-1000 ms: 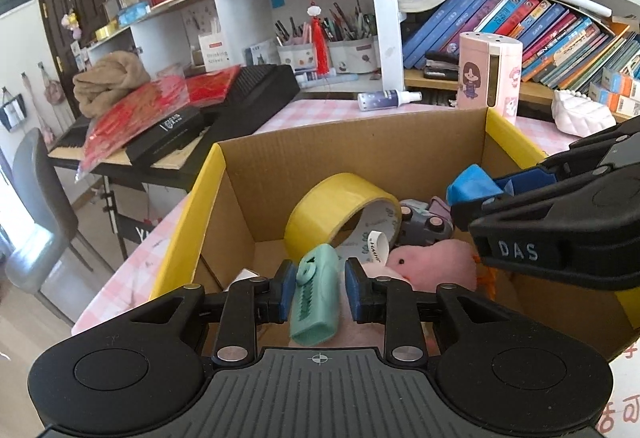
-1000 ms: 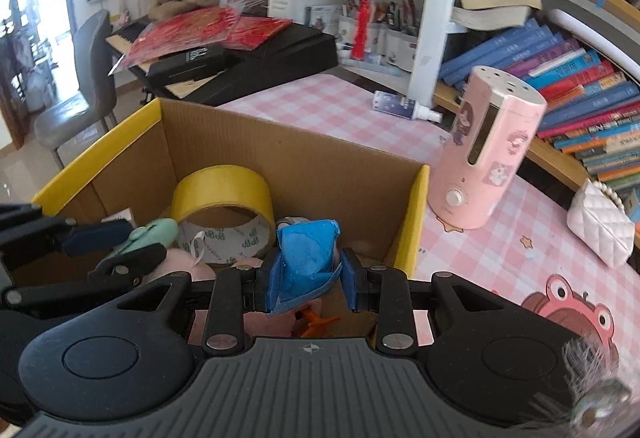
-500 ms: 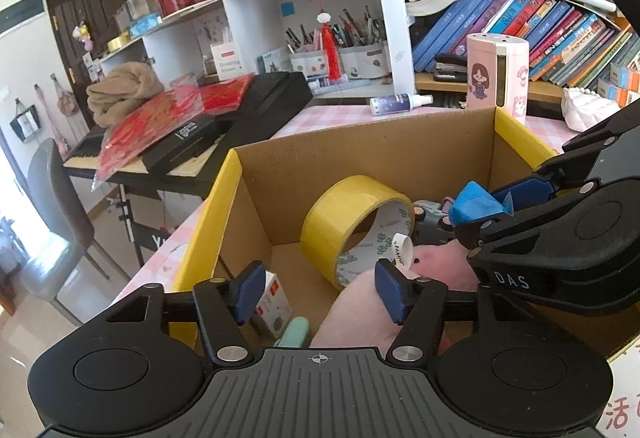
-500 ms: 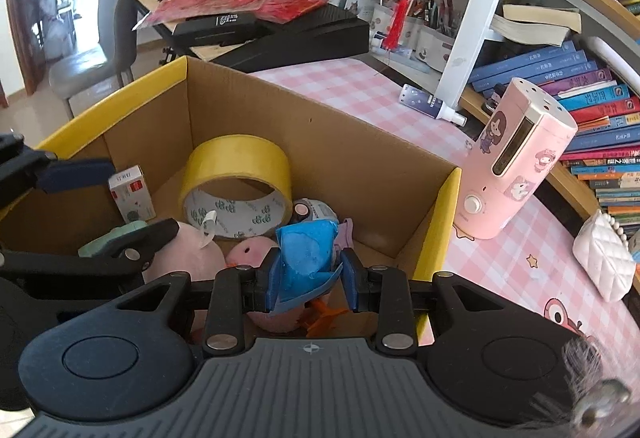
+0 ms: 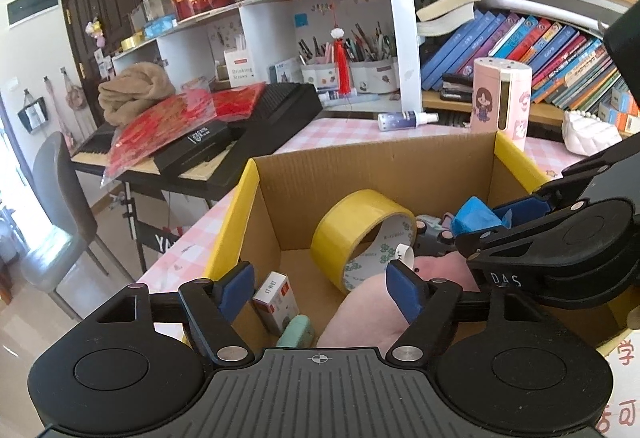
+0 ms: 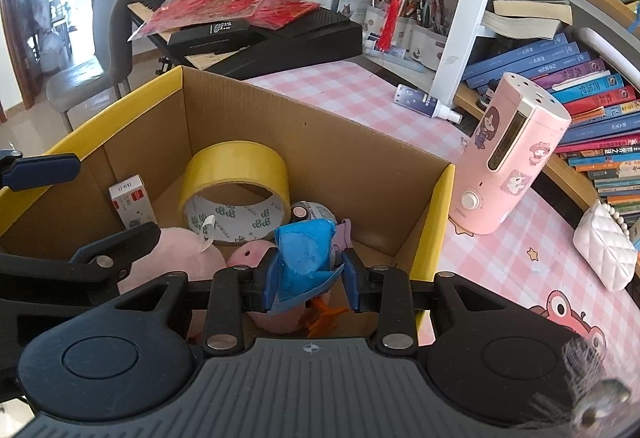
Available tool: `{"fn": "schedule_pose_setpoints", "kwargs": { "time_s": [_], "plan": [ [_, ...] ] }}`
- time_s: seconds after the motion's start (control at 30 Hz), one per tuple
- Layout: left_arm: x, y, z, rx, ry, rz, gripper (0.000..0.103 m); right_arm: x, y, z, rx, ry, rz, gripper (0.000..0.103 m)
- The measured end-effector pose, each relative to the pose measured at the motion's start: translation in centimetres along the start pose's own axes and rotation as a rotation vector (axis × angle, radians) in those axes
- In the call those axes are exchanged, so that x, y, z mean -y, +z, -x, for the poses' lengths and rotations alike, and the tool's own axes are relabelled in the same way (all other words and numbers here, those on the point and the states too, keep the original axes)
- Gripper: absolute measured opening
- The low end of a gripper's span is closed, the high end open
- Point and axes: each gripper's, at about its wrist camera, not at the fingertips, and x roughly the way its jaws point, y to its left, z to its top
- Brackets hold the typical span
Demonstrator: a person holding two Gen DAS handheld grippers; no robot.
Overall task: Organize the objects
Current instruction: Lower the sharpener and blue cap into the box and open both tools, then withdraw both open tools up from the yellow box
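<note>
A cardboard box with yellow-edged flaps holds a yellow tape roll, a pink plush toy, a small white carton and a mint green object. My left gripper is open and empty over the box, the mint green object lying below it. My right gripper is shut on a crumpled blue object and holds it above the box's near right part. It also shows at the right of the left wrist view.
A pink cartoon dispenser, a small spray bottle and a white quilted purse sit on the pink checked table to the right of the box. Bookshelves stand behind. A keyboard and a grey chair are on the left.
My left gripper opened and let the mint green object drop into the box, then pulled back a little. My right gripper stays shut on the blue object, lifted slightly.
</note>
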Motion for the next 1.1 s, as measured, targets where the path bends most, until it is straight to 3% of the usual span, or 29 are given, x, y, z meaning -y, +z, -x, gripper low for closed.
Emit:
{"fn": "schedule_pose_setpoints", "kwargs": {
  "time_s": [0.67, 1.1],
  "plan": [
    [-1.2, 0.1, 3.7, 0.074, -0.047, 0.056, 0.084, -0.1, -0.3, 3.7, 0.071, -0.048, -0.065, 0.038],
    [-2.0, -0.7, 8.1, 0.147, -0.123, 0.065, 0.090, 0.2, -2.9, 10.9, 0.183, -0.188, -0.236, 0.043]
  ]
}}
